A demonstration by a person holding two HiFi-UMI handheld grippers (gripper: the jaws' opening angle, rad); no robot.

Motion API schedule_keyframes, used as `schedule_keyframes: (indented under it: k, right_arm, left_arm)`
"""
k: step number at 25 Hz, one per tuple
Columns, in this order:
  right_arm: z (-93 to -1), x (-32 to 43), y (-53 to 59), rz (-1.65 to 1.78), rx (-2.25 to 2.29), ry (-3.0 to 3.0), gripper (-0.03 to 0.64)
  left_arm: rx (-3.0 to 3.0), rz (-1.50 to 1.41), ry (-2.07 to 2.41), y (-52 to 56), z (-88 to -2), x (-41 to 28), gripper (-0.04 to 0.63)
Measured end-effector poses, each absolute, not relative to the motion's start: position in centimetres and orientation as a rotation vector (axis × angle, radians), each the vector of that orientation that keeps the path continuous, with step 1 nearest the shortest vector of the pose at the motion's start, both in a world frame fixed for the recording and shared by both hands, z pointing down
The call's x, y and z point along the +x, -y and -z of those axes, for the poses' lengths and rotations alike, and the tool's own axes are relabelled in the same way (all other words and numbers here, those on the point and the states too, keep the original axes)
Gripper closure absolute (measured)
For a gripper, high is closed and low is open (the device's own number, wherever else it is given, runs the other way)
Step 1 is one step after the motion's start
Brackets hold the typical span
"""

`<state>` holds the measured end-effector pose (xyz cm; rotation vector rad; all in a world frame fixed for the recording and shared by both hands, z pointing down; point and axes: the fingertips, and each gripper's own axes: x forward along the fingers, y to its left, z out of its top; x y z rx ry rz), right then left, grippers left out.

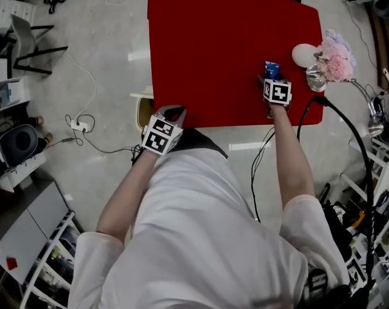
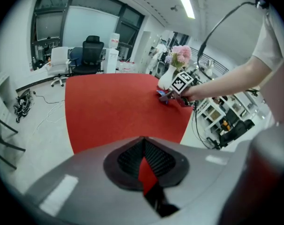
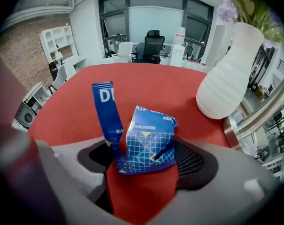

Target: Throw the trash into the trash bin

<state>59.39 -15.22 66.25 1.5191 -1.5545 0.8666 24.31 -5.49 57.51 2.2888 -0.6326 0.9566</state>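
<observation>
Trash still on the table, not yet gripped.
Right gripper [image 3: 144, 167] fingers apart around blue wrapper [image 3: 149, 142]; left gripper [image 2: 144, 162] fingers together, empty; possibly the bin [image 1: 143, 112] below.

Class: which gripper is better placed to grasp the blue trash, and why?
Right. The right gripper has open jaws flanking the blue wrapper; the left gripper, shut, is across the red table.
</observation>
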Motion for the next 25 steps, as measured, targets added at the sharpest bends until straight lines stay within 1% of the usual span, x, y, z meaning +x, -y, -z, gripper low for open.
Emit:
schedule_keyframes:
  k: [1,2,5,6,9,13,25]
  right_arm:
    - [-66.3,59.6,15.3,-0.867,1.527,1.539,0.238]
    - [-66.2,59.8,15.3,-0.861,1.548,1.523,0.282]
    - [-65.2,60.4,15.2,-0.838,1.628,1.483,0.459]
    - [-64.9,60.4,15.0,-0.828,1.639,1.477,0.5]
    - [-64.1,59.9,14.5,-0.793,1.633,1.487,0.551]
    - [-63.2,57.9,13.9,-0.768,1.604,1.539,0.574]
    - [-60.9,48.1,12.3,-0.743,1.523,1.676,0.577]
  left_arm:
    - [2.281,-0.958,0.636,5.4,-57.6,24.0,0.591]
    - [2.276,-0.961,0.641,5.3,-57.6,23.7,0.591]
    - [2.271,-0.959,0.658,5.1,-57.6,22.7,0.591]
    - [2.27,-0.953,0.661,5.1,-57.4,22.5,0.591]
    - [2.273,-0.939,0.663,4.9,-57.0,22.2,0.591]
    - [2.286,-0.929,0.661,4.9,-56.8,21.7,0.591]
    - [2.317,-0.891,0.678,4.5,-55.7,17.9,0.591]
